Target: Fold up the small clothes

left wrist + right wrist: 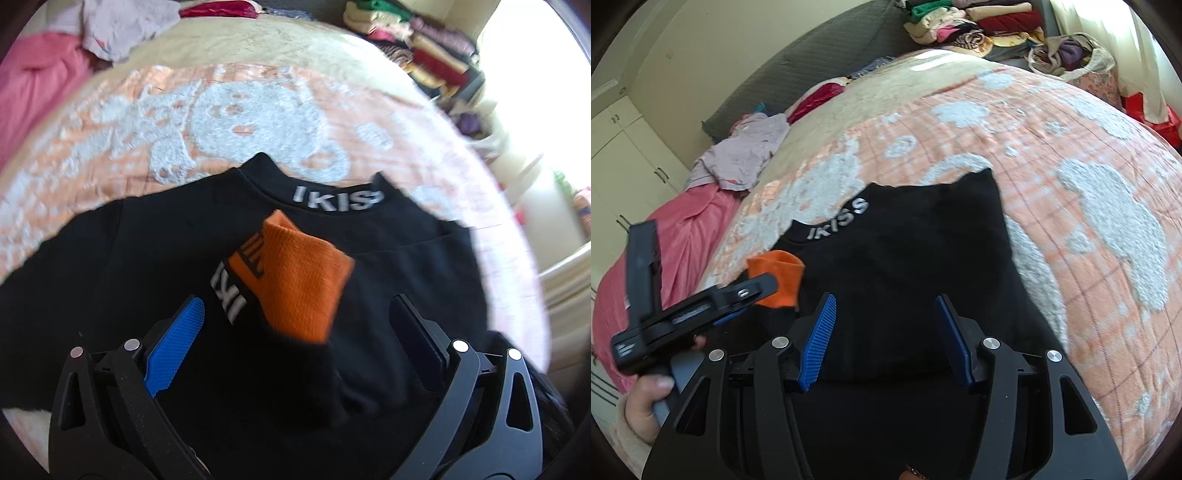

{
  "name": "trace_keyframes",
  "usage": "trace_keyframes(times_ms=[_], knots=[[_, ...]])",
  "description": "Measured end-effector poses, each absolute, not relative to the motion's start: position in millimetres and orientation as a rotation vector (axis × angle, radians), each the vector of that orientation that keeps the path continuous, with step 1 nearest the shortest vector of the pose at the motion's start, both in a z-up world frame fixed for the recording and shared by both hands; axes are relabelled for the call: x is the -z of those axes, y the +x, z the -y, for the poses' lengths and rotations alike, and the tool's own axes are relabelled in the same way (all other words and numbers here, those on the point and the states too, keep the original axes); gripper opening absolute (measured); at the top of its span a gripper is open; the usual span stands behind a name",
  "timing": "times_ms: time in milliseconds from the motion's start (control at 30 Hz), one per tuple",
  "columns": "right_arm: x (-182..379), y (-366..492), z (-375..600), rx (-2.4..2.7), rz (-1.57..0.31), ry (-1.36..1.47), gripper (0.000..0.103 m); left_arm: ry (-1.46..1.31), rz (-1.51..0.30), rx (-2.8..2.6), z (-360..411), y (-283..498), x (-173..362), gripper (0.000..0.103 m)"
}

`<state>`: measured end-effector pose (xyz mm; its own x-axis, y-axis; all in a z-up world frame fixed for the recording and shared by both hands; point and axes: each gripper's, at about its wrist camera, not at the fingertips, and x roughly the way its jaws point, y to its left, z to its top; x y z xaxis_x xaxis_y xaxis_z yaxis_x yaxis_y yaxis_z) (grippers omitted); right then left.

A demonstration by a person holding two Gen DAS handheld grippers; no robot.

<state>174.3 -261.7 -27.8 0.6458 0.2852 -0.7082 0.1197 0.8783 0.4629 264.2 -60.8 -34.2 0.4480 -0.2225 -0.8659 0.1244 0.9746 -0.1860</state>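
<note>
A small black top (pixel 129 266) with a white-lettered collar (pixel 338 201) lies flat on the bed, its orange cuff (pixel 303 280) folded over the chest. My left gripper (pixel 299 314) is open just above it, jaws wide on either side of the cuff, holding nothing. In the right wrist view the same top (pixel 916 258) lies under my right gripper (pixel 884 306), which is open and empty over the top's right half. The left gripper (pixel 701 306) shows there at the left, beside the orange cuff (pixel 777 277).
The bed has an orange and white patterned blanket (pixel 1089 184). A pink cloth (pixel 683 243) and a pale lilac garment (pixel 746 151) lie at the bed's far left. Piles of folded clothes (pixel 967 22) and a bag (pixel 1075 55) stand beyond the far edge.
</note>
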Motion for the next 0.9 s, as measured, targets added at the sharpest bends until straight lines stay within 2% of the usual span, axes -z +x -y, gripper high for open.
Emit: trace_keyframes(times_ms=[33,67,100,200,267,300,433,467,567,600,767,867,900], knots=[[29,173,264,-0.098,-0.874,0.511,0.055,-0.094,-1.086,0.194,61,265,38,0.092],[30,172,266,-0.094,-0.874,0.516,0.055,-0.097,-1.088,0.186,60,266,41,0.081],[30,171,267,-0.095,-0.875,0.520,0.055,-0.104,-1.093,0.192,57,268,45,0.058],[31,171,266,-0.099,-0.874,0.522,0.055,-0.102,-1.085,0.199,47,265,48,0.035],[33,172,264,-0.102,-0.876,0.524,0.055,-0.139,-1.068,0.219,35,260,46,0.024],[34,173,262,-0.102,-0.878,0.523,0.055,-0.183,-1.056,0.239,24,255,44,0.023],[38,175,257,-0.110,-0.888,0.525,0.055,-0.281,-1.016,0.252,-4,238,40,0.023],[39,176,255,-0.110,-0.892,0.524,0.055,-0.312,-1.013,0.255,-13,232,39,0.027],[42,177,253,-0.110,-0.898,0.524,0.055,-0.423,-1.024,0.275,-40,218,44,0.059],[42,177,252,-0.110,-0.898,0.522,0.055,-0.475,-1.029,0.292,-50,214,47,0.067],[42,177,249,-0.105,-0.899,0.513,0.055,-0.618,-1.042,0.343,-67,210,55,0.072],[40,176,249,-0.105,-0.897,0.507,0.055,-0.627,-1.073,0.327,-59,219,62,0.072],[39,175,249,-0.104,-0.895,0.504,0.055,-0.624,-1.080,0.317,-56,222,64,0.067]])
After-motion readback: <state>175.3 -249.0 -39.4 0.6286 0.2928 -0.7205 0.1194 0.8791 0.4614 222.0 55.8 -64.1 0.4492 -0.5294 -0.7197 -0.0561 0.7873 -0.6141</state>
